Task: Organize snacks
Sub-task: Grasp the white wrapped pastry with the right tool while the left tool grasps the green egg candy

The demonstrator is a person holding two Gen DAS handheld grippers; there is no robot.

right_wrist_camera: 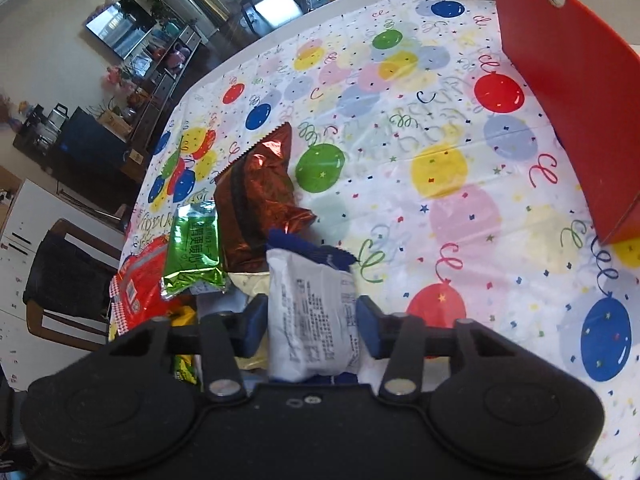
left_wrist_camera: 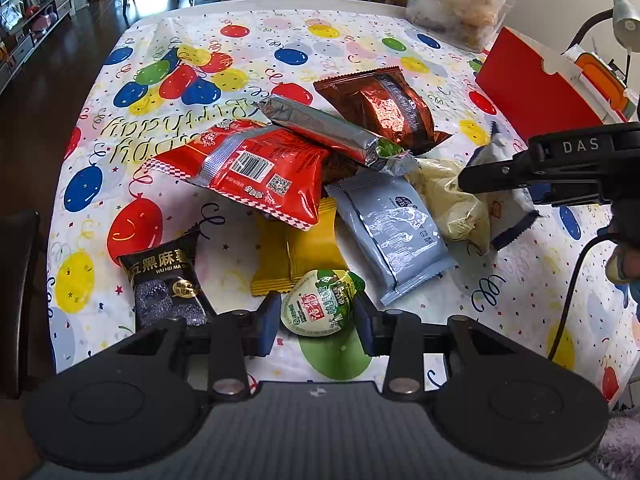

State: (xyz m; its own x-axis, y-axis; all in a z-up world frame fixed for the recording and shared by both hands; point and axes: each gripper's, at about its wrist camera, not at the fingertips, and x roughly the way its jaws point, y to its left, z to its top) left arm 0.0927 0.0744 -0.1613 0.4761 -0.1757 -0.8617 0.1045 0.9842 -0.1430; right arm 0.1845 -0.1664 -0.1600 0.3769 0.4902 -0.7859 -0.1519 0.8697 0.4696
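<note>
left wrist view: the left gripper [left_wrist_camera: 318, 318] sits at the near edge of the snack heap on the balloon tablecloth [left_wrist_camera: 360, 40]. its blue pads bracket a small round jelly cup [left_wrist_camera: 320, 304] with a green and white lid; the pads look to be touching the cup's sides, so i read it as clamped on the cup, though the contact is tight to judge. the cup lies straight ahead, between the fingers, with no long axis to line up. a black sesame packet [left_wrist_camera: 168, 284] lies just left, yellow packets [left_wrist_camera: 296, 256] just beyond. the red box [left_wrist_camera: 532, 88] stands far right, well apart from this hand.

right wrist view: the right gripper [right_wrist_camera: 312, 322] has a white packet with a blue end [right_wrist_camera: 312, 312] between its pads, long axis running along the fingers, away from the camera. both pads appear pressed on its sides, so it looks gripped. the red box [right_wrist_camera: 568, 92] rises ahead and to the right, across bare cloth. judging from this, the right hand is the nearer to the box, and its carry would go forward and rightward.
</note>
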